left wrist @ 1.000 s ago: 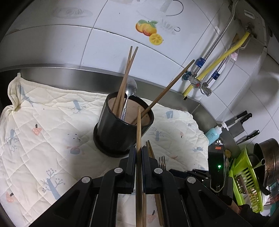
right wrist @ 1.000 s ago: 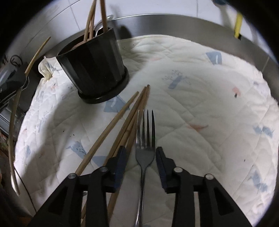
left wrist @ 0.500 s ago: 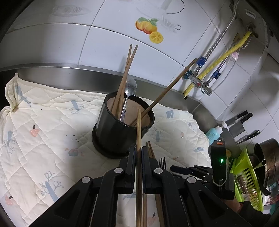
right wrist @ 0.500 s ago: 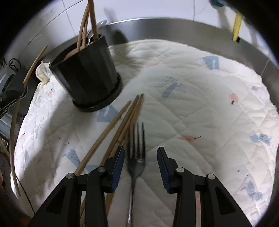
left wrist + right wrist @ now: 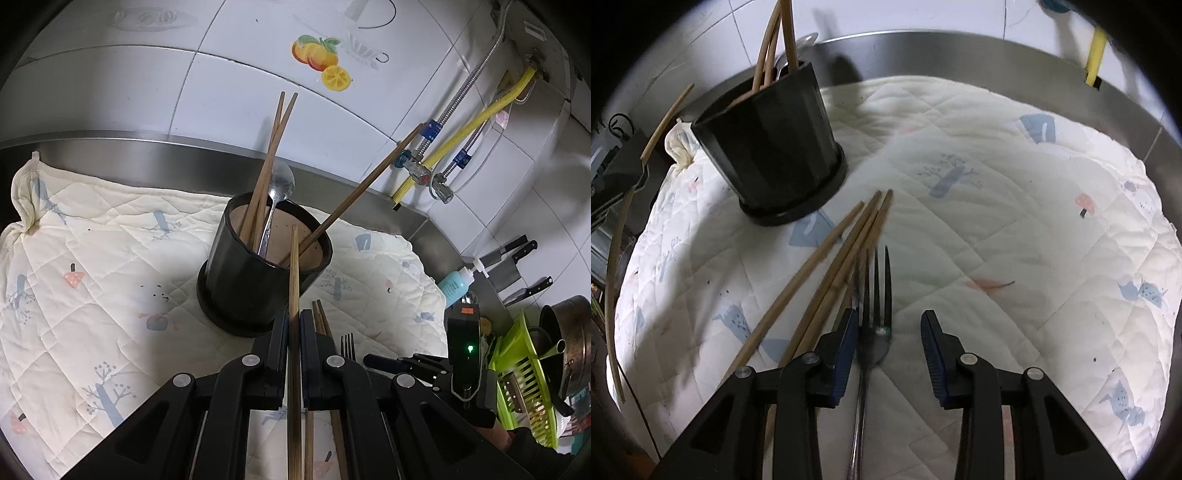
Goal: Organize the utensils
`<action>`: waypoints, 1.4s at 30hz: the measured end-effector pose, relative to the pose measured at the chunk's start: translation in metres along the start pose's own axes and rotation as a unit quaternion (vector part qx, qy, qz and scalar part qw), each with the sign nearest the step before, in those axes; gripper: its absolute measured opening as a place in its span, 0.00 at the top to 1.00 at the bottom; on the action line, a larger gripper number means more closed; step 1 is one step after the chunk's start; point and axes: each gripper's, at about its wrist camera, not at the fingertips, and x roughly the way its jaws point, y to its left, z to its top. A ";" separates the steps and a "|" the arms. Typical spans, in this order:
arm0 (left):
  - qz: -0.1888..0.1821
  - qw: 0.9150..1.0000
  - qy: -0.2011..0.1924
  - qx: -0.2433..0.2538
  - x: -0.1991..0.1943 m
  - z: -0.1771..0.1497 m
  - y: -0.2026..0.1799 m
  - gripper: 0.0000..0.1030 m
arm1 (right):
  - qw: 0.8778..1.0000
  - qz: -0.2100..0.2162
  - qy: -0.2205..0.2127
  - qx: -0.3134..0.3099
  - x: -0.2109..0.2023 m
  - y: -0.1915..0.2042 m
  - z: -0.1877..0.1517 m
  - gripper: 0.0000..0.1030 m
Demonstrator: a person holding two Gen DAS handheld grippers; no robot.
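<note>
A black utensil cup stands on a quilted cloth and holds several chopsticks and a metal spoon. My left gripper is shut on a single chopstick whose tip reaches over the cup's rim. In the right wrist view the cup is at the upper left. A metal fork lies on the cloth beside several loose chopsticks. My right gripper is open low over the fork, with the fork's neck close to the left finger.
A steel counter edge and a tiled wall run behind the cloth. Pipes and a yellow hose hang at the right. Knives, a blue bottle, a green rack and a pot stand at the far right.
My right gripper has opened wider and shifted right, so the fork now lies by its left finger. My left gripper has held the chopstick over the cup with little movement.
</note>
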 end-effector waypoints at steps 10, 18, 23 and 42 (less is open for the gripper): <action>0.002 1.000 0.002 -0.002 0.003 0.000 -0.001 0.95 | 0.999 -0.020 0.001 -0.031 0.003 0.014 0.006 0.62; 0.004 1.000 0.000 -0.008 0.007 0.002 0.003 0.95 | 0.998 -0.037 0.001 -0.042 0.009 0.021 0.020 0.70; 0.002 1.000 -0.004 -0.008 0.008 0.006 0.003 0.95 | 0.998 -0.038 0.005 -0.045 0.014 0.026 0.026 0.73; -0.047 0.994 -0.096 -0.011 -0.021 0.052 -0.006 0.95 | 0.991 0.030 -0.130 -0.002 -0.091 0.021 0.033 0.74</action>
